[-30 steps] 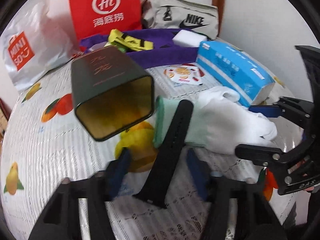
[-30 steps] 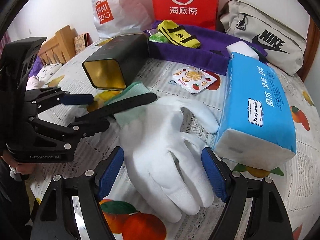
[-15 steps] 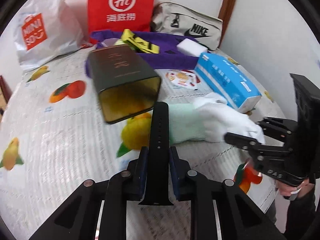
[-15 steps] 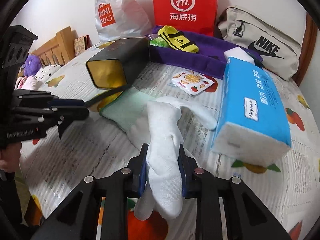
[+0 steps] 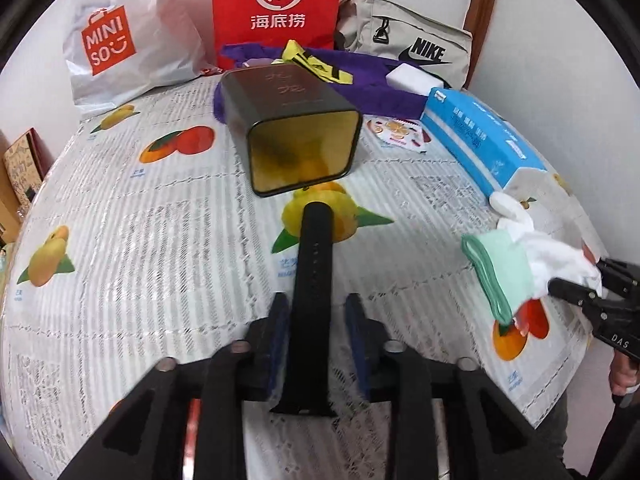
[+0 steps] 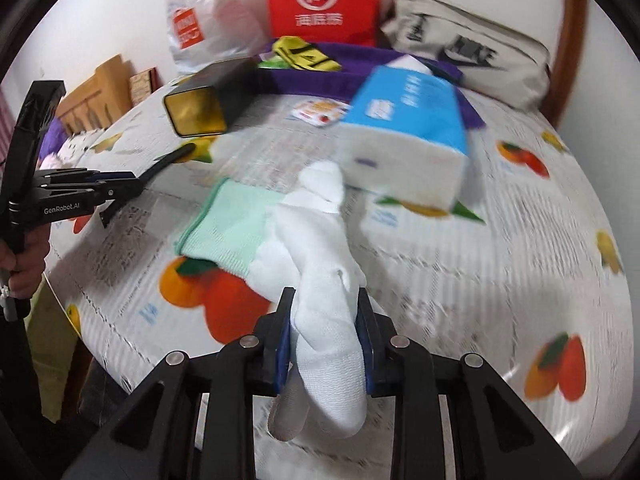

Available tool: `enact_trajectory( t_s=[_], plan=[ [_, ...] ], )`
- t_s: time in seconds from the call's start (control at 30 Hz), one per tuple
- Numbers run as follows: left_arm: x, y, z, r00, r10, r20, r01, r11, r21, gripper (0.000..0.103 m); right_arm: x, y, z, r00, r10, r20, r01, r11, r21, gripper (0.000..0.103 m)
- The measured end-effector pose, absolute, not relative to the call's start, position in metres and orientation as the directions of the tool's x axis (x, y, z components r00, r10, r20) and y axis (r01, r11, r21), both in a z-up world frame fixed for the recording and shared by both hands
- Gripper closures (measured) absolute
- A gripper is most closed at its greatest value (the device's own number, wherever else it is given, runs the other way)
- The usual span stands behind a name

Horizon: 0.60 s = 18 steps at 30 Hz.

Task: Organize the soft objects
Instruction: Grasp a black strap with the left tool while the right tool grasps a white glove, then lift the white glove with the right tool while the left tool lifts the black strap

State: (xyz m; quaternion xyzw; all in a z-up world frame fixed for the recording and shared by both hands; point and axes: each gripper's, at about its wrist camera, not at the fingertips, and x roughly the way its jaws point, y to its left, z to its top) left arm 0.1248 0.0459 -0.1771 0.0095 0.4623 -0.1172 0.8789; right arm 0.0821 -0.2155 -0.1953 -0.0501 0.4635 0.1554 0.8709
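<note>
Left hand-held gripper (image 5: 316, 336): jaws opening around black strap (image 5: 314, 280); strap may slip.
Right hand-held gripper (image 6: 325, 334): jaws easing open, pads still pinching white glove (image 6: 320, 272); glove may drop.

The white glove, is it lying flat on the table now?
No, the right gripper pinches the white glove and its green cuff hangs above the table.

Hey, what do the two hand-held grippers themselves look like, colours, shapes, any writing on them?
Both are black, angular frames with silver pivot screws and dark blue pads on the fingers. The left hand-held gripper carries white "GenRobot.AI" lettering on its side, seen from the right wrist view, with a tall black handle behind it. The right hand-held gripper shows white "DAS" letters in the left wrist view.
</note>
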Motion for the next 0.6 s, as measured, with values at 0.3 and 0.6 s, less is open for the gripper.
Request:
enact_trajectory(
  t_s=[0.3,0.6],
  plan=[
    [0.132,0.024,-0.177,0.561,-0.141,-0.815,0.252,0.968,0.006,0.083,0.082,-0.209,-0.194,0.552,0.270,-0.789,-0.315,0.944,0.103,0.033],
    [0.133,0.024,-0.179,0.562,-0.155,-0.813,0.248,0.969,-0.013,0.081,0.107,-0.180,-0.205,0.559,0.232,-0.796,-0.312,0.948,0.057,0.037]
  ],
)
